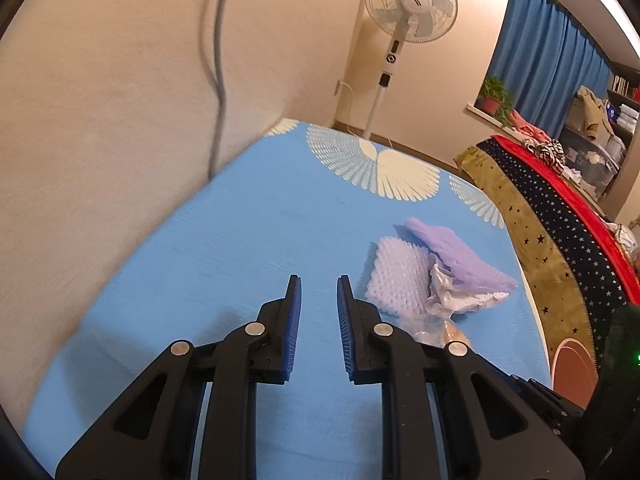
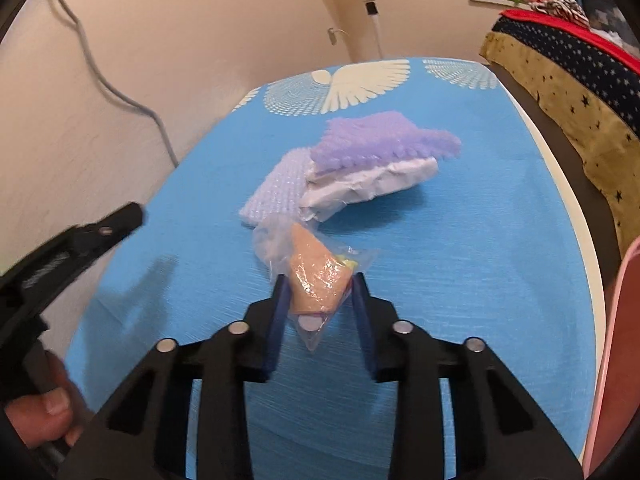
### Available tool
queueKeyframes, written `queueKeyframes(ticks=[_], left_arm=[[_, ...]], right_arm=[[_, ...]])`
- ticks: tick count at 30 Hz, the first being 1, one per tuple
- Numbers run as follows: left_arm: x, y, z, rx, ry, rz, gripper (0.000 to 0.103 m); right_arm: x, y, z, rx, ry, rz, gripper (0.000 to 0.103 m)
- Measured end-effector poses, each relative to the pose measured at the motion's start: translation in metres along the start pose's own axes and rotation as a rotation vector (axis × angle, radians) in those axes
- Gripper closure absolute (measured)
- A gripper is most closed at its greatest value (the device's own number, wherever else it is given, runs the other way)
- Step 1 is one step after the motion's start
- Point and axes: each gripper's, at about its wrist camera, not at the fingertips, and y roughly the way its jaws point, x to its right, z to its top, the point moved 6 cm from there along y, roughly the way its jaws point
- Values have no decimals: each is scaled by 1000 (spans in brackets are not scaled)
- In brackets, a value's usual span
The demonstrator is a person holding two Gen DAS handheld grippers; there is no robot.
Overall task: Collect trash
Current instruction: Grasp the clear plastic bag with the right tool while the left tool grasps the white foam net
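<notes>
Right wrist view: left gripper (image 2: pixel 132 216) hovers with jaws apart and empty above the blue table (image 2: pixel 480 280), while right gripper (image 2: pixel 320 286) clamps a clear plastic bag (image 2: pixel 316 272). Beyond lie white foam netting (image 2: pixel 276 192), crumpled wrapper (image 2: pixel 372 184) and purple foam (image 2: pixel 376 142).
</notes>
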Motion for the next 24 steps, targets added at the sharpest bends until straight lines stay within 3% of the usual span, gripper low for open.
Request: queueKeyframes(ticks=[9, 13, 24], left_arm=[[24, 32, 1, -46, 42, -88, 84], [36, 47, -2, -90, 57, -124, 74], [42, 72, -11, -187, 41, -122, 68]], right_arm=[[25, -15, 3, 30, 54, -13, 83], [38, -21, 4, 44, 74, -37, 83], [46, -26, 2, 30, 91, -45, 83]])
